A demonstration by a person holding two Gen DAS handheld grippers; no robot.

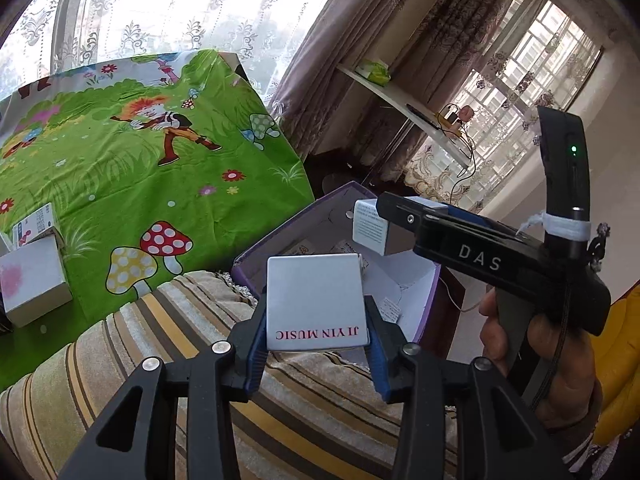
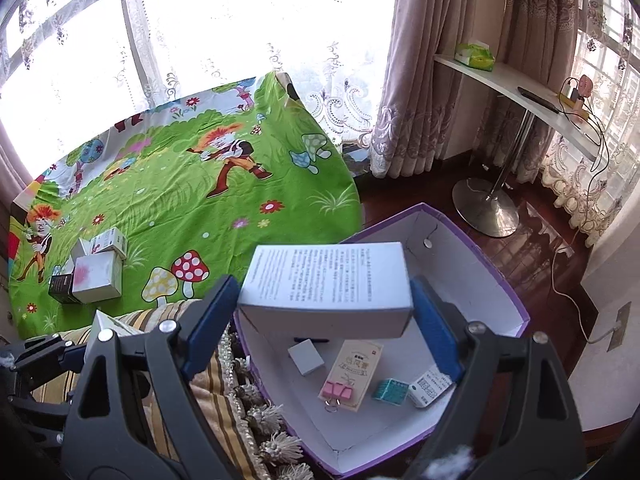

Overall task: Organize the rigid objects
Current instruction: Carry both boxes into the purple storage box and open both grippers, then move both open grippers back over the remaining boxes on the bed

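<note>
My left gripper is shut on a flat white box printed "JI YIN MUSIC", held above the striped sofa arm beside the purple storage box. My right gripper is shut on a larger white box with printed text and holds it above the open purple storage box. That gripper and its box also show in the left wrist view, over the storage box. Inside lie a small white box, a card with a pink clip, a teal box and a white packet.
The green cartoon cloth covers a table with several boxes left at its near left. A striped, tasselled sofa arm lies below the grippers. A shelf on a metal stand and cables are at the right.
</note>
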